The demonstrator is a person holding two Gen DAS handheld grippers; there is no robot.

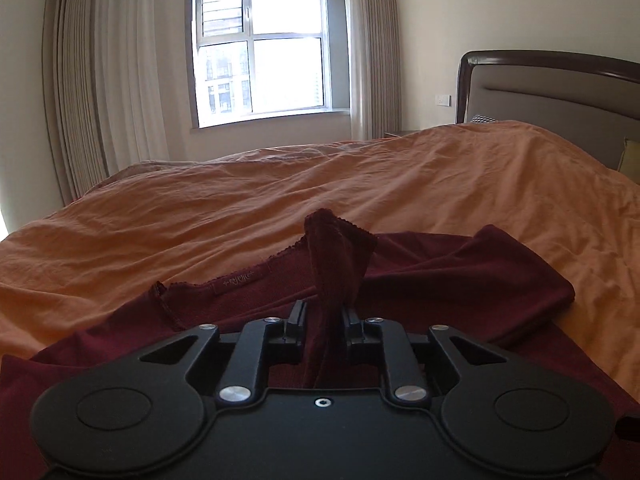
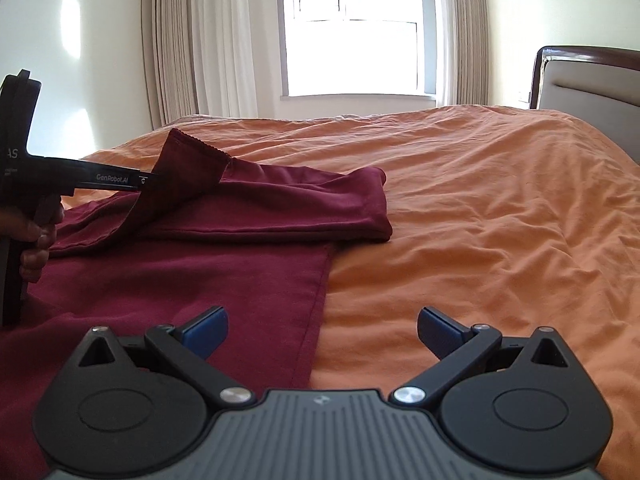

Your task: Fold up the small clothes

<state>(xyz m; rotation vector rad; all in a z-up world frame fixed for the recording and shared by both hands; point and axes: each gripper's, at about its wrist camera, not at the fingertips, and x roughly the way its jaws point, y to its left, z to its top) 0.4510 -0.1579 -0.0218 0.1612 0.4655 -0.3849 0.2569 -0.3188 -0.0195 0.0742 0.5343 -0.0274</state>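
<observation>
A dark red garment (image 1: 440, 276) lies on the orange bedspread (image 1: 240, 208), one sleeve folded across it. My left gripper (image 1: 323, 316) is shut on a pinch of the garment's neckline edge, which stands up between its fingers. In the right wrist view the left gripper (image 2: 150, 180) comes in from the left and lifts that edge of the garment (image 2: 200, 256). My right gripper (image 2: 322, 332) is open and empty, with blue pads (image 2: 206, 330), low over the garment's right side edge and the bedspread (image 2: 480, 208).
A headboard (image 1: 560, 92) stands at the right end of the bed. A window (image 1: 264, 52) with curtains (image 1: 108, 92) is behind the bed. A yellow cushion (image 1: 630, 156) shows at the far right.
</observation>
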